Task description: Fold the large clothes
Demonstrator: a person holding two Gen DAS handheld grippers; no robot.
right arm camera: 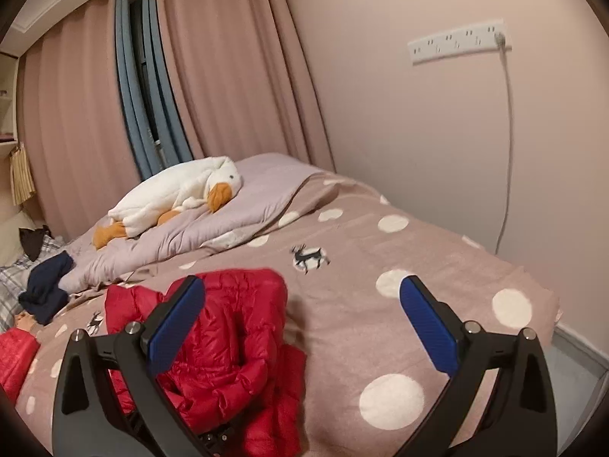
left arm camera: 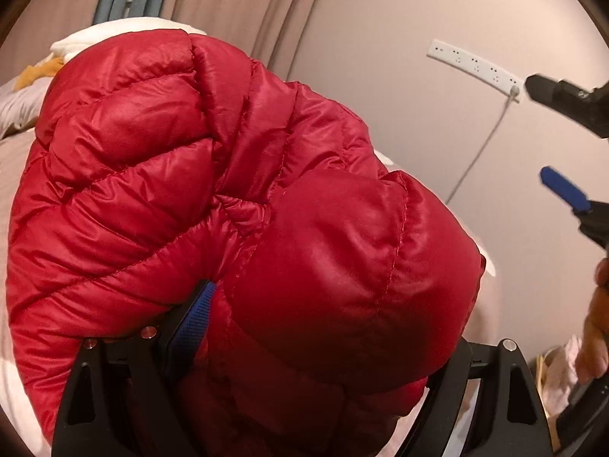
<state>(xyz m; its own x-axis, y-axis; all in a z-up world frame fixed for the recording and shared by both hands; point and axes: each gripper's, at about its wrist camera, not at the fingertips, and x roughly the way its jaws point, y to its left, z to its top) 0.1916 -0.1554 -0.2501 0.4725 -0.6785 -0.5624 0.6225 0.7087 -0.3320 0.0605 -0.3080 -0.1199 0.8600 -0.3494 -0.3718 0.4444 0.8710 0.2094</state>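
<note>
In the left wrist view a red quilted down jacket (left arm camera: 243, 198) fills most of the frame, bunched up and lifted close to the lens. The left gripper (left arm camera: 304, 327) is clamped on a fold of it: one blue-padded finger (left arm camera: 192, 323) shows at lower centre pressed into the fabric, while the other is buried under the puffed cloth at lower right. At the right edge of that frame the right gripper (left arm camera: 559, 141) comes in sideways, its black finger and blue pad spread apart with nothing between them, and part of the person's hand (left arm camera: 597, 320) shows below it. In the upper right a white power strip (left arm camera: 475, 64) is mounted on the pink wall with a cable hanging from it. In the right wrist view the right gripper (right arm camera: 300, 327) hovers with its jaws wide apart over a brown bedspread (right arm camera: 380, 266) with white polka dots and small deer figures. The jacket (right arm camera: 224, 346) lies crumpled on the bedspread at lower centre-left, partly behind the left-hand finger; whether it touches that finger cannot be told. A white plush goose (right arm camera: 179, 198) with an orange beak rests on a lilac pillow (right arm camera: 228, 224) in mid-left frame, dark blue clothing (right arm camera: 45, 289) lies at the left edge, and pink curtains (right arm camera: 228, 68) hang across the upper left.
</note>
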